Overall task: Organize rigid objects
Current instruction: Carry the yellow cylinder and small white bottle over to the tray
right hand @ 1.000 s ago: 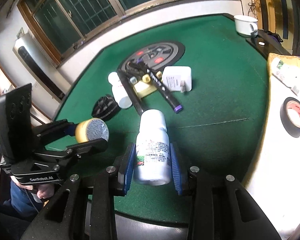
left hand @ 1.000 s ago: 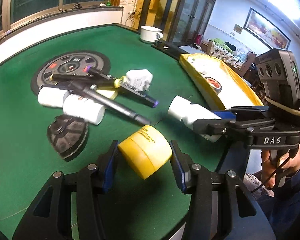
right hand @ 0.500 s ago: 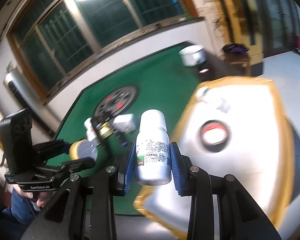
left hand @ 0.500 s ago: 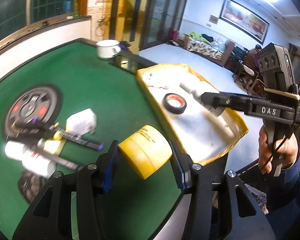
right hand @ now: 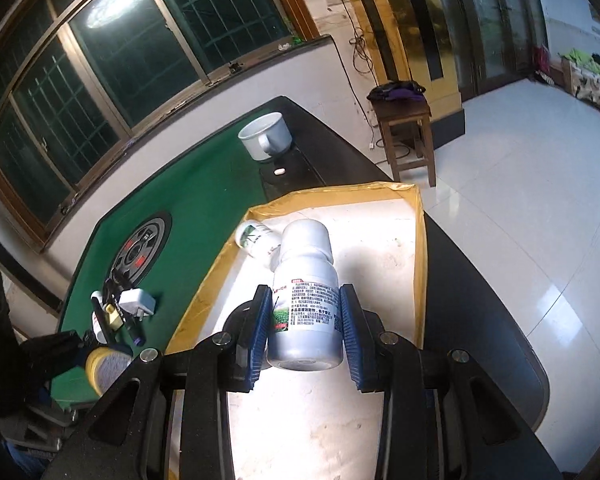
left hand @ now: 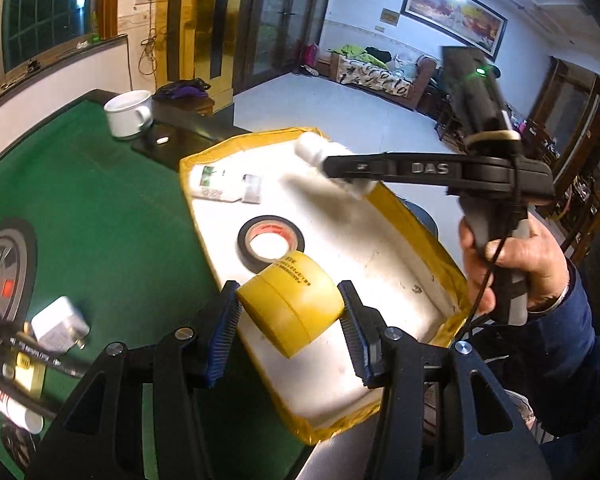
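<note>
The yellow-rimmed tray (left hand: 414,216) with its white floor serves as the landmark. The left gripper (left hand: 290,316) is clamped on a yellow jar (left hand: 290,306), tilted, held over the tray's near-left part, just in front of a roll of black tape (left hand: 271,240) lying flat on the tray floor. The right gripper (right hand: 305,332) is clamped on a white bottle (right hand: 306,300) with a printed label, cap pointing away, held above the middle of the tray. A second small white bottle (left hand: 224,184) lies on its side in the tray's far-left corner. The tray's right half and near end are bare white floor. Left of the tray, on the green table (left hand: 88,208), lie a white plug adapter (left hand: 60,326), black markers (left hand: 40,356) and other small items in a heap; beyond the tray's far-left corner a white mug (left hand: 129,114) stands near the table's dark border. The tray's right edge lies near the table's dark edge, with open tiled floor beyond.
</note>
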